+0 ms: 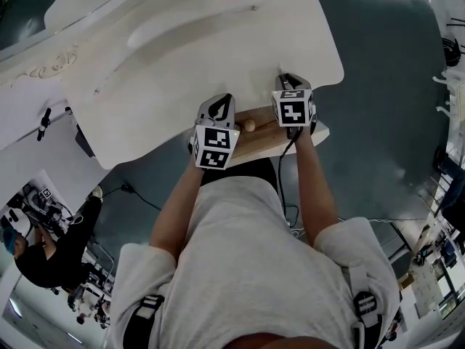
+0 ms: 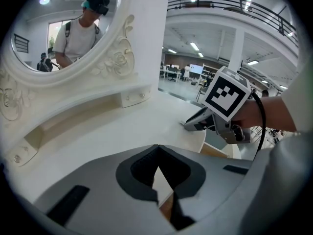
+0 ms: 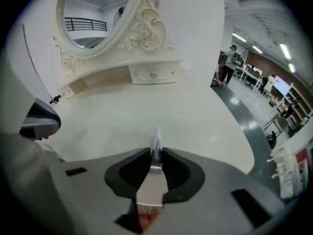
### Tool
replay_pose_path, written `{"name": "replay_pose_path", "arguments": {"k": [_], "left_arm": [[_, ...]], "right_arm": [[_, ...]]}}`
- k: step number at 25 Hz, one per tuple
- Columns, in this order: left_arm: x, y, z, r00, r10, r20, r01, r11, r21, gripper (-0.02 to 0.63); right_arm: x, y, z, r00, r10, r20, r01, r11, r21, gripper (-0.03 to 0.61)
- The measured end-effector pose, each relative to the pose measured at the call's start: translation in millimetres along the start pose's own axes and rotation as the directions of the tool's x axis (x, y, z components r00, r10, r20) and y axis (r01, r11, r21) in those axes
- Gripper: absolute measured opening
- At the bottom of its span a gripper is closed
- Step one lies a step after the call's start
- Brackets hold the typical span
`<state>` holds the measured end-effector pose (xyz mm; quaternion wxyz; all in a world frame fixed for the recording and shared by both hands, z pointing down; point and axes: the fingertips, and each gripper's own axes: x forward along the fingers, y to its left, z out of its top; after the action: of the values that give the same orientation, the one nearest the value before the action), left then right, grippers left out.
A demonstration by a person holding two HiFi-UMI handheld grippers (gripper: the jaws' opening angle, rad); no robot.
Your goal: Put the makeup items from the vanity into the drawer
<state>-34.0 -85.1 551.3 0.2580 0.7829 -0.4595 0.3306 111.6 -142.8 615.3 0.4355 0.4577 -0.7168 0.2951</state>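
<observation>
My right gripper [image 3: 156, 154] is shut on a thin silvery makeup stick [image 3: 157, 141], whose tip sticks out past the jaws over the white vanity top [image 3: 146, 111]. In the head view this gripper [image 1: 289, 80] points steeply down at the vanity's front edge, above the pulled-out wooden drawer [image 1: 265, 134]. A small round beige item [image 1: 249, 125] lies in the drawer, and something red [image 3: 139, 218] shows below the right jaws. My left gripper [image 2: 157, 153] is shut with nothing in it, and it hovers just left [image 1: 224, 102] of the drawer.
The vanity's oval mirror [image 2: 58, 28] with its carved frame stands at the back, and a small knobbed drawer box [image 3: 154, 74] sits under it. A person [image 1: 43, 253] stands on the dark floor at the lower left. The vanity's curved edge [image 1: 330, 71] drops off to the right.
</observation>
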Motion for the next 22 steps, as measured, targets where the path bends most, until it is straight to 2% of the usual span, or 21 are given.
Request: {"name": "replay_pose_path", "arguments": {"k": [11,22], "left_arm": [[-8.8,-5.0,-1.2,1.000,-0.001,0.017,0.001,1.000,0.015,0.006],[-18.2,-23.4,-11.3,0.999,-0.029,0.023,0.028,0.999,0.040,0.006]], "right_arm": [[-16.0,14.9,-1.5,0.998,0.016,0.054,-0.015,1.000,-0.022,0.078],[-40.2,42.7,-14.9,0.992,0.068,0.110,-0.064,0.997,-0.042,0.078]]}}
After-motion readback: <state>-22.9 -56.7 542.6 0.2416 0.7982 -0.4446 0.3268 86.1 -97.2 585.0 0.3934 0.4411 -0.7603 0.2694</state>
